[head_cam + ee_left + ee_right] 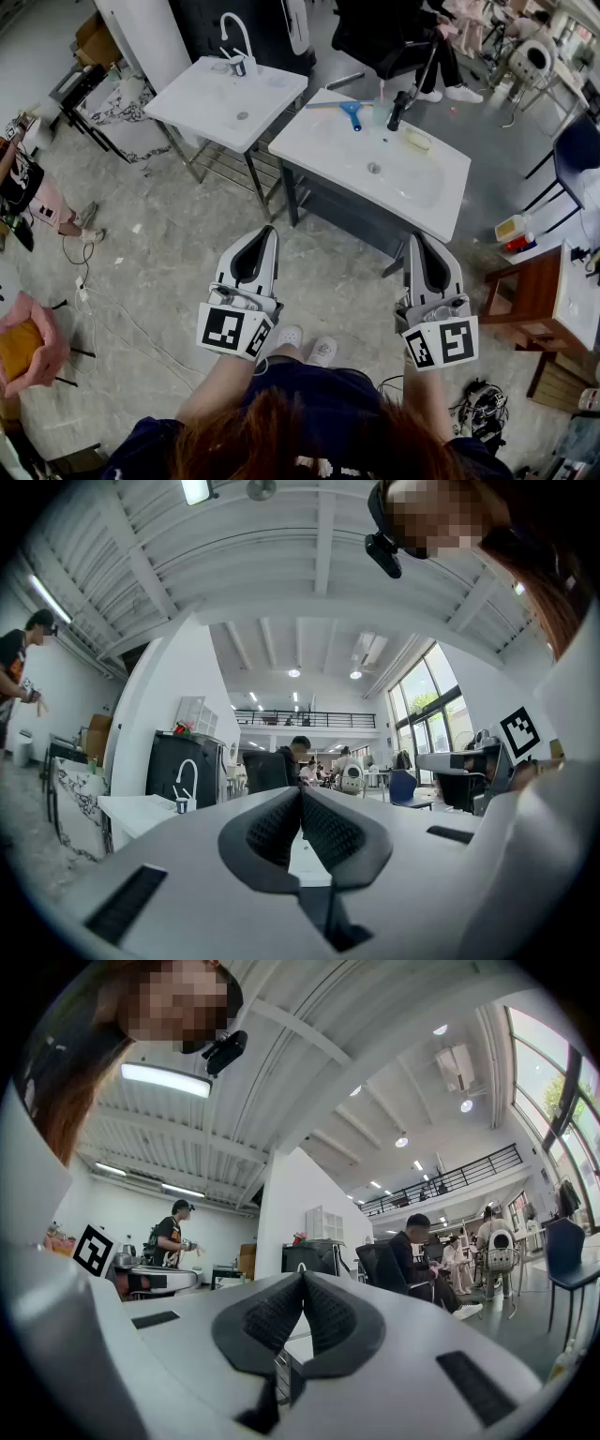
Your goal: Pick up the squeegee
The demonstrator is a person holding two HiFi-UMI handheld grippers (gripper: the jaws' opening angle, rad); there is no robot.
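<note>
White-shelled and pressed fully together, my left tongs (267,234) are hanging level over the grey floor (169,253), gripping nothing. Beyond them a white counter (202,103) with a curved tap is carrying nothing I am after. On the second counter (328,150), to its right, the squeegee (351,112) is lying flat near the back edge, just left of a black tap (398,108), well apart from both tongs. My right tongs (414,238) are also sitting closed and empty, hovering in front of that counter's near edge.

I am judging the main risk to be reaching in with the tongs shut: they would only be pushing the squeegee, sliding it off the back edge or down into the basin. Coming in from the right, I would also be risking a knock against the black tap.

As for its looks, the squeegee is showing as a small T: a blue handle pointing towards the basin, with a thin, paler crossbar at the far end. Being so low, it is leaving little to pinch.
</note>
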